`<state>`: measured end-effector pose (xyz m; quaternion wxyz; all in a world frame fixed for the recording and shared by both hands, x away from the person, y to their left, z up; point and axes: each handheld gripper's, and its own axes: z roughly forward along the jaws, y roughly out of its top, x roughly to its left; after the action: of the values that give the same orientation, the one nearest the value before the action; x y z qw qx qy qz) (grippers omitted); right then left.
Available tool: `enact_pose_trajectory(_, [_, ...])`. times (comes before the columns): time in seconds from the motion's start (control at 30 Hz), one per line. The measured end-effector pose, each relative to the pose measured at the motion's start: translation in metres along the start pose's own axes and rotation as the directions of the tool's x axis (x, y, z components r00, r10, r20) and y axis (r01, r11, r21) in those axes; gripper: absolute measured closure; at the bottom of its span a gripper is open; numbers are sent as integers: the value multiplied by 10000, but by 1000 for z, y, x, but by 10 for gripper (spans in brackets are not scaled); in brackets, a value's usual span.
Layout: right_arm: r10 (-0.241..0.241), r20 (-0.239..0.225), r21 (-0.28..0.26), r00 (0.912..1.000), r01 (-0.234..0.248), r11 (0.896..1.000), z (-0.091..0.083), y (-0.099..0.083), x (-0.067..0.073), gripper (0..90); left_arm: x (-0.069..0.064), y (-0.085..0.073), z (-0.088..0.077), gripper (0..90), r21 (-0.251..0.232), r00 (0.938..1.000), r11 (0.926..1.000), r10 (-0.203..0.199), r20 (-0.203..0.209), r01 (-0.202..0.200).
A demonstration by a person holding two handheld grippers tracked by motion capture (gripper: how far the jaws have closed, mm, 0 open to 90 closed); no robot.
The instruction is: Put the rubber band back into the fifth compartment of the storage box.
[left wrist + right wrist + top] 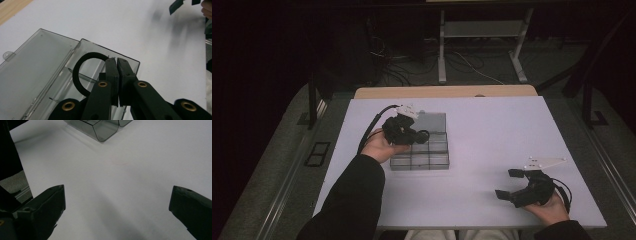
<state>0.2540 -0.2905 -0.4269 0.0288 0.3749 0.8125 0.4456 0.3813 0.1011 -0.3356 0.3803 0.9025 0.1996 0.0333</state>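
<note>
A clear grey plastic compartment box [420, 167] lies on the white table left of centre, its lid [432, 121] folded open toward the far side. My left gripper [416, 136] hovers over the box and is shut on a black elastic loop [425, 134]. In the left gripper view the jaws [117, 62] pinch the black loop [79, 72], which curls out to the left above the box's [110, 50] compartments and beside the lid [32, 67]. My right gripper [507, 183] rests near the front right of the table, open and holding nothing. Its wide-apart jaws [117, 207] face bare tabletop, with a corner of the box [105, 131] farther off.
The white tabletop [497, 130] has a wooden strip [447, 91] along its far edge. Beyond it are a white desk frame [442, 50] and cables on the floor. A dark sleeve [354, 200] comes in from the bottom left.
</note>
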Motion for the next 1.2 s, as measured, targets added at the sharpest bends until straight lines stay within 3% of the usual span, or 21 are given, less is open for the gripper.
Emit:
enact_pose_trajectory(0.63, [-25,-9,-1,10000,25,10000,0,0,0,4,21,-8,12,874,103,9979,9981,-600,-229,603])
enact_pose_trajectory(1.2, [-54,-24,-8,10000,54,10000,-1,0,0,4,31,-14,31,874,474,9968,9956,-804,-46,805])
